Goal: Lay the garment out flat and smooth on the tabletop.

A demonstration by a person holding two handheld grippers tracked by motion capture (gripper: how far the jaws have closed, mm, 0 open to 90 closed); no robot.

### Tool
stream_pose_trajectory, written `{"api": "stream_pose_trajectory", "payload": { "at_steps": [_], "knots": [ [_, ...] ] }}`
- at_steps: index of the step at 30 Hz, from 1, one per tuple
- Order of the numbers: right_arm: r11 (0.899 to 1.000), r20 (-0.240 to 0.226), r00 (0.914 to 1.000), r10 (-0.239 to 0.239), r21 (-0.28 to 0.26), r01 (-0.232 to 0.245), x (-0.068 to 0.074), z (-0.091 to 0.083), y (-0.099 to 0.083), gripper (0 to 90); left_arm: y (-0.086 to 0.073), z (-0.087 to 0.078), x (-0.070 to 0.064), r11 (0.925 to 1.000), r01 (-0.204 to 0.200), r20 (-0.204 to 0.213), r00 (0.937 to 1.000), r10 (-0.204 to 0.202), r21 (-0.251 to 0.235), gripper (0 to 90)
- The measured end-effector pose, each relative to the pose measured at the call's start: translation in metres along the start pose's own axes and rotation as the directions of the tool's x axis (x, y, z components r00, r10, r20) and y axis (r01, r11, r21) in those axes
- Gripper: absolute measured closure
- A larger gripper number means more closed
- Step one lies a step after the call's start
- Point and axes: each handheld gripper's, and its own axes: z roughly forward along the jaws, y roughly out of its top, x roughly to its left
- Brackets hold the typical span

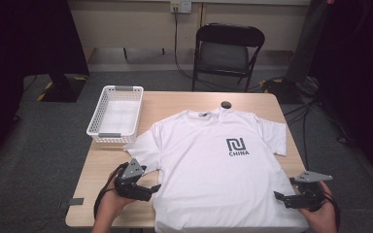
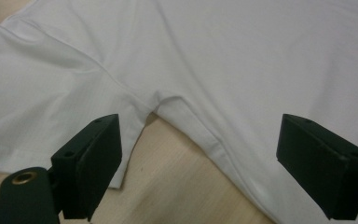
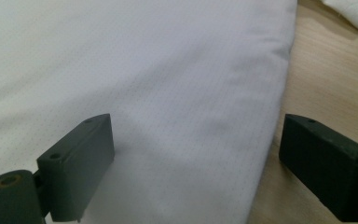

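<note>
A white T-shirt [image 1: 213, 160] with a dark "CHINA" logo lies spread flat, face up, on the wooden table [image 1: 175, 99]. My left gripper [image 1: 151, 189] is open at the shirt's left side seam, just below the sleeve. In the left gripper view its jaws straddle the underarm of the shirt [image 2: 168, 100], with the sleeve [image 2: 42, 102] to the left. My right gripper [image 1: 278, 196] is open at the shirt's right side edge near the hem. The right gripper view shows its jaws spanning that edge of the shirt [image 3: 270, 121].
A white plastic basket [image 1: 116, 114] stands empty at the table's back left. A small black round object [image 1: 226, 104] lies near the collar. A black folding chair [image 1: 227, 51] stands behind the table. The shirt's hem hangs over the near table edge.
</note>
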Motion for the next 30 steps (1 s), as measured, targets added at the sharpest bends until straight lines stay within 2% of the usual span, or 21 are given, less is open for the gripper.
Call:
{"api": "stream_pose_trajectory", "payload": {
  "at_steps": [12, 15, 23, 27, 30],
  "knots": [
    [0.999, -0.011, 0.9999, 0.002, -0.041, -0.002, -0.002, 0.0, -0.006, 7.2, -0.01, -0.01, 0.014, 0.9999, 0.007, -0.031, 0.9995, -0.007, 0.008, 14.1],
    [0.999, -0.011, 0.9999, 0.001, -0.051, -0.001, -0.002, 0.0, -0.007, 7.2, -0.013, -0.013, 0.017, 0.9998, 0.021, -0.039, 0.999, -0.021, 0.001, 14.1],
    [0.999, -0.011, 0.9999, 0.001, -0.052, -0.001, -0.002, 0.0, -0.007, 7.2, -0.021, -0.02, 0.024, 0.9994, 0.034, -0.059, 0.9977, -0.034, 0.005, 14.1],
    [0.999, -0.011, 0.9999, 0.001, -0.052, -0.001, -0.002, 0.0, -0.007, 7.2, -0.024, -0.022, 0.028, 0.9989, 0.048, -0.055, 0.9974, -0.048, -0.005, 14.1],
    [0.999, -0.011, 0.9999, 0.001, -0.053, -0.001, -0.002, 0.0, -0.007, 7.2, -0.027, -0.022, 0.029, 0.9991, 0.043, -0.065, 0.997, -0.042, 0.004, 14.1]
  ]
}}
